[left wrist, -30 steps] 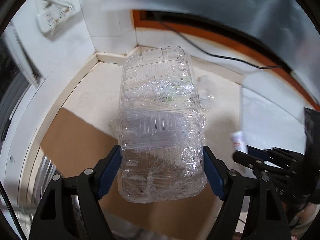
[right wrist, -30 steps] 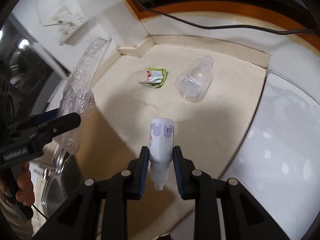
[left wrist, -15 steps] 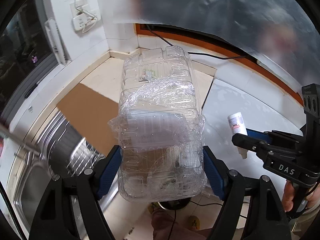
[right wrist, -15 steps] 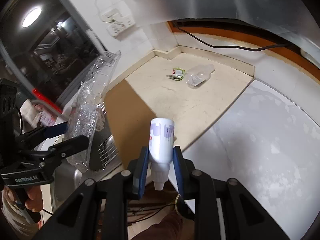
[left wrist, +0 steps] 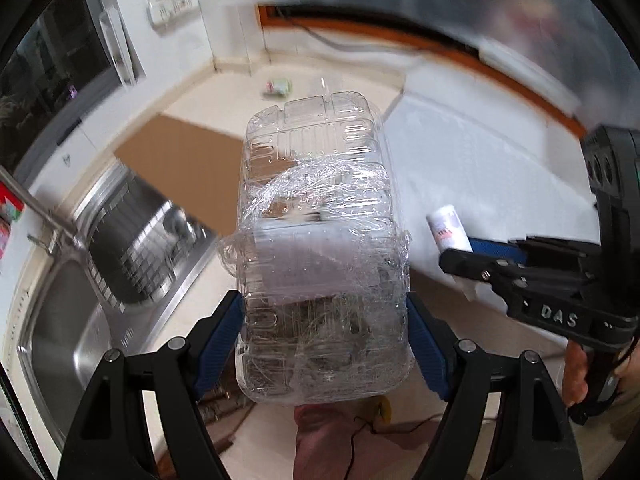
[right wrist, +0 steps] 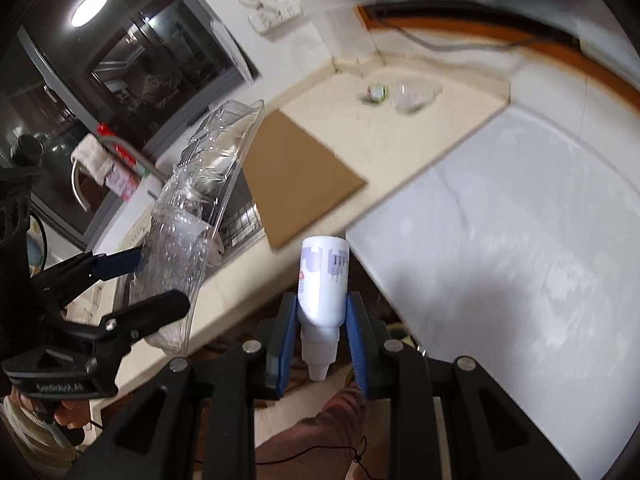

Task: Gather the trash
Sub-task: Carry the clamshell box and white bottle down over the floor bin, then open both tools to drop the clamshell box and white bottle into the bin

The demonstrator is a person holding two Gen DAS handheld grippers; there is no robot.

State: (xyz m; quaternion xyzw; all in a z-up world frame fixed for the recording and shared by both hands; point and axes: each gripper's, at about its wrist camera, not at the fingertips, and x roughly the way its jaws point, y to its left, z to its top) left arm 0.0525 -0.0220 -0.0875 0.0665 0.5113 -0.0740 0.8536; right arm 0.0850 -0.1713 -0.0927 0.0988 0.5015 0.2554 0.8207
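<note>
My left gripper [left wrist: 324, 320] clamps a clear plastic container [left wrist: 320, 248]; my right gripper [right wrist: 322, 320] grips a small white bottle [right wrist: 323, 280], worktop [right wrist: 420, 120] ahead.

I see a clear ribbed plastic container [left wrist: 322, 236] wrapped in glinting film. My small bottle [right wrist: 323, 280] is white with purple label marks. Beyond that bottle lie a plain brown cardboard sheet [right wrist: 296, 176], a cream countertop [right wrist: 404, 120] and a green-and-white wrapper [right wrist: 375, 92].

Bright daylight, motion blur, fisheye-warped dark edges
</note>
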